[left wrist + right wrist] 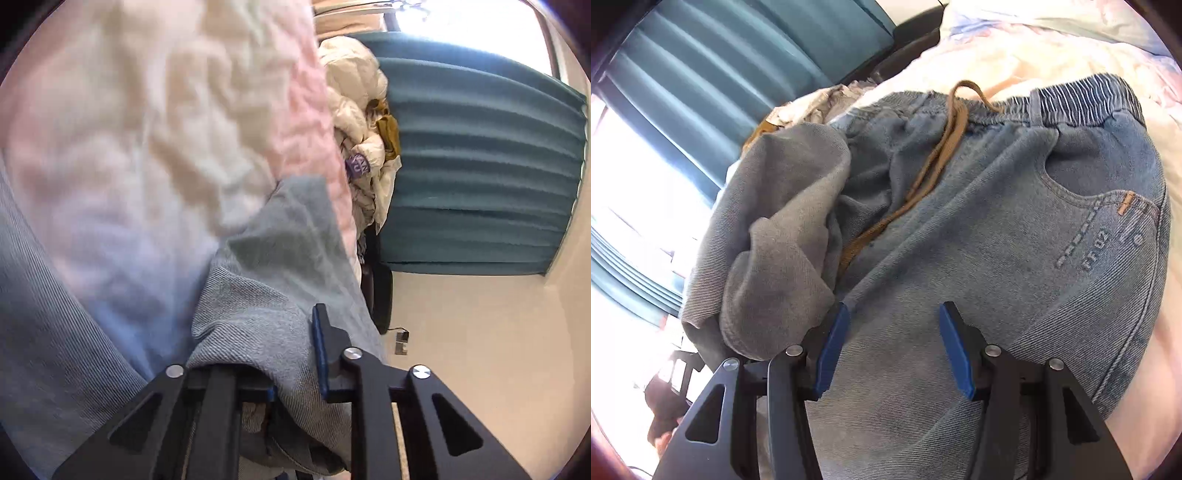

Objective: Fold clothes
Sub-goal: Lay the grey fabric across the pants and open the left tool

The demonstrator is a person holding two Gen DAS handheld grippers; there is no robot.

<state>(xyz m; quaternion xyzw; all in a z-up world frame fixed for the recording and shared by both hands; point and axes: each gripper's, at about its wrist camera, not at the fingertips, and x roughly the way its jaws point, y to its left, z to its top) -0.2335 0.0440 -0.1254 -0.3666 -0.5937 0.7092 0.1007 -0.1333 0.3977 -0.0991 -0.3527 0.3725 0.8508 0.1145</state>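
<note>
The left claw [295,365] is clamped on a fold of grey denim from the jeans [266,266]; the right claw [892,347] stands half-wide and holds nothing, poised just above the blue jeans [997,240] spread on the bed [1034,48]; a brown drawstring [938,158] trails from the waistband; beyond lie a cream duvet [354,96] and teal curtains [480,166].

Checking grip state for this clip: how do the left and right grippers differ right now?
The left gripper is shut on a fold of the jeans; the right gripper stands open, with no cloth pinched. Denim bunches over the left gripper's fingers; the right gripper's blue pads show bare above flat denim. Both have black fingers with blue pads.
</note>
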